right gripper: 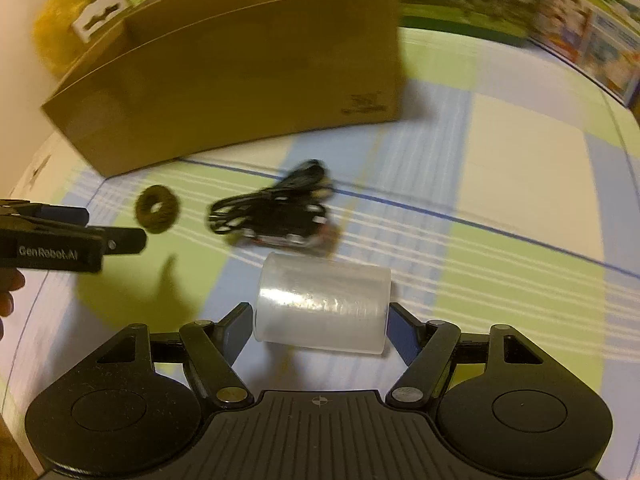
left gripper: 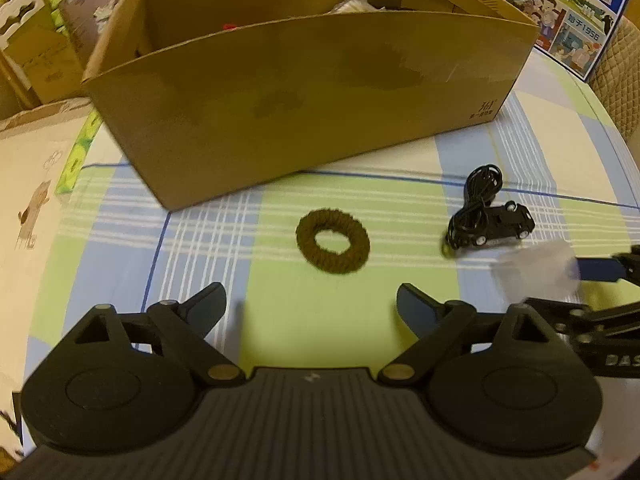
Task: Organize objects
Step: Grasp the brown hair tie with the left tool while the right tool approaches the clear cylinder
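Observation:
A brown fuzzy hair tie lies on the checked tablecloth just ahead of my left gripper, which is open and empty. It also shows in the right wrist view. My right gripper is shut on a roll of clear plastic film, held sideways between the fingers; the roll appears blurred in the left wrist view. A black toy car with a coiled black cable lies to the right; both appear in the right wrist view. An open cardboard box stands behind.
The box holds some items, partly hidden. A colourful printed carton stands at the back right. A white box with a drawing and green packets sit at the left. The left gripper shows in the right wrist view.

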